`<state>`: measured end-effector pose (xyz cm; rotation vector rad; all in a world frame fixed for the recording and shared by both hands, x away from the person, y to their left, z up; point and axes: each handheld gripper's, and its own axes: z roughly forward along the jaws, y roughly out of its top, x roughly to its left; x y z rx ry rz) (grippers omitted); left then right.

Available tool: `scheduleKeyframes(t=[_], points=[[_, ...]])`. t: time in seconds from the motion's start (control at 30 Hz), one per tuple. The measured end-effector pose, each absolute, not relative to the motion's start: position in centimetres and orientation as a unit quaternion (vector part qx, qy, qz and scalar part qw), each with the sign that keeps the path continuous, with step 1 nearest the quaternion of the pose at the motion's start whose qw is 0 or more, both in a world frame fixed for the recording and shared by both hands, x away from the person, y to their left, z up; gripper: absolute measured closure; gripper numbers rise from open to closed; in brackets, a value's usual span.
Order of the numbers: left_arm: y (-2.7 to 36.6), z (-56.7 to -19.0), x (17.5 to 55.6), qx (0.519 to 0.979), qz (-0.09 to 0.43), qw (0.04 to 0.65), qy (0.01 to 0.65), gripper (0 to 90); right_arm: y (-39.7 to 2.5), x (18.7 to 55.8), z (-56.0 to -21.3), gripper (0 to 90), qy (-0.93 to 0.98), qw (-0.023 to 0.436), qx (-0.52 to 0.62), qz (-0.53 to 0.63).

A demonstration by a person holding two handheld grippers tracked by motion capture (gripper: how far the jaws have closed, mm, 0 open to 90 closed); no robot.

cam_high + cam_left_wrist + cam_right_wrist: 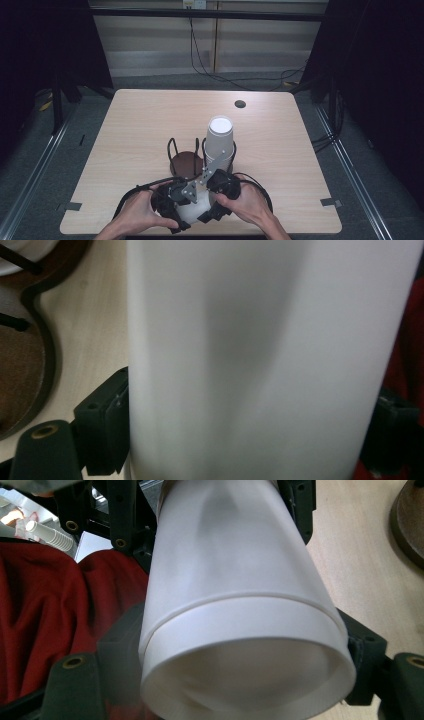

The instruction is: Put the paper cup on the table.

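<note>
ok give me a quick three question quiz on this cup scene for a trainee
1. True or false: both grippers are clamped on the same white cup.
2. Where is the second cup? A) lying flat on the table B) upside down in the wire rack C) on the floor
3. Fill in: in the right gripper view the held cup shows a seam where a second ____ is nested in it.

Key
1. True: the left gripper has a jaw on each side of the cup, and so does the right gripper.
2. B
3. cup
</note>
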<state>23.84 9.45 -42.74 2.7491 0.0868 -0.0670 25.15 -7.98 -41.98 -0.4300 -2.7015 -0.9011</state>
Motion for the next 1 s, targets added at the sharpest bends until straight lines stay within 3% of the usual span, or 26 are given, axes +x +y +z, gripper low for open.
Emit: scheduleKeyframes(t=[1.0], points=[[11.2,-42.4,24.3,0.962,0.022,0.273,0.009,10.2,-8.6,25.4,-41.8,24.1,-0.924,0.1,-0.16,-0.333]])
